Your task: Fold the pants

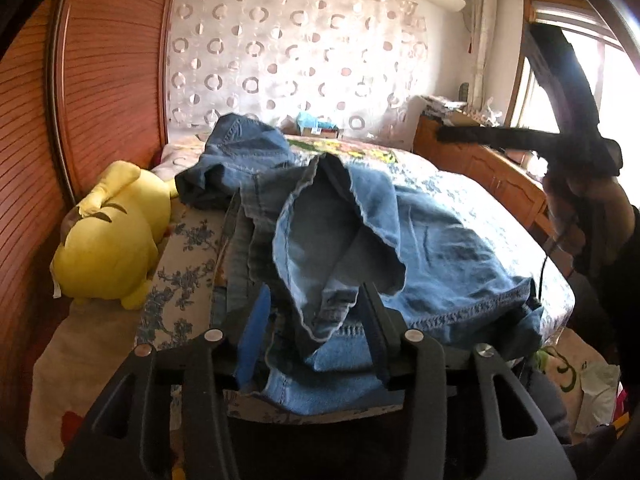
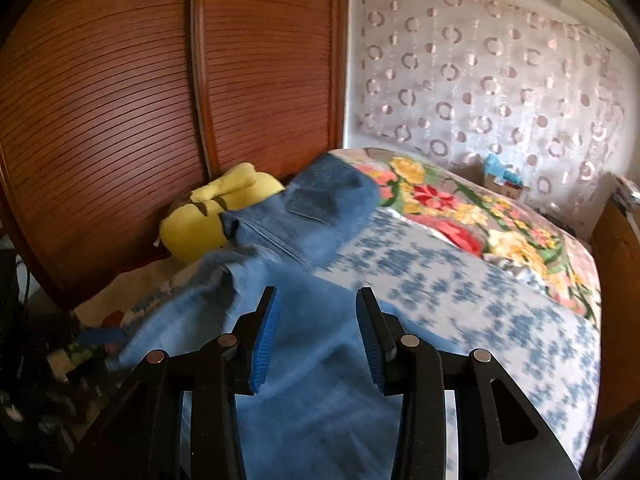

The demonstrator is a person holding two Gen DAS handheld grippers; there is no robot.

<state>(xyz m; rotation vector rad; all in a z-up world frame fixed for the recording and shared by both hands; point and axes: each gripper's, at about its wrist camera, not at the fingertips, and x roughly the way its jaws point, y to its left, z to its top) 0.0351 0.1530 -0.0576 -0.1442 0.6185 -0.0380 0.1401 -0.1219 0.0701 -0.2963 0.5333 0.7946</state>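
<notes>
Denim jeans (image 1: 360,236) lie in a rumpled heap on the bed (image 1: 500,216), spread from near the foot edge up towards the yellow plush toy (image 1: 108,240). The cloth is mid-blue, paler on its inner face, with stitched hems and a frayed edge along one loose fold. That fold stands up in a hollow curl right in front of the left tool (image 1: 316,308).

The left tool points down at a slant over the near edge of the heap. Its jaws stand partly apart, with the curled denim fold lying in the gap; the blue ribbed pad (image 1: 254,336) on one finger shows clear of the cloth, so the cloth looks loose rather than pinched.

The right tool (image 2: 318,316) also slants downward, above a flat, smooth stretch of the jeans. Its jaws are partly apart with nothing gripped between them; the denim lies below. In the left wrist view it appears at the right edge as a dark, blurred shape, held by a hand (image 1: 596,208).

Both tools are black, with angular plastic arms and round metal pivot pins.

The bedcover is pale with a blue floral print, and a blanket (image 2: 472,216) with bright red and yellow flowers lies farther back. The plush toy rests against a slatted reddish wooden wardrobe (image 2: 120,120). A sheer curtain (image 2: 500,92) patterned with rings hangs behind the bed.
</notes>
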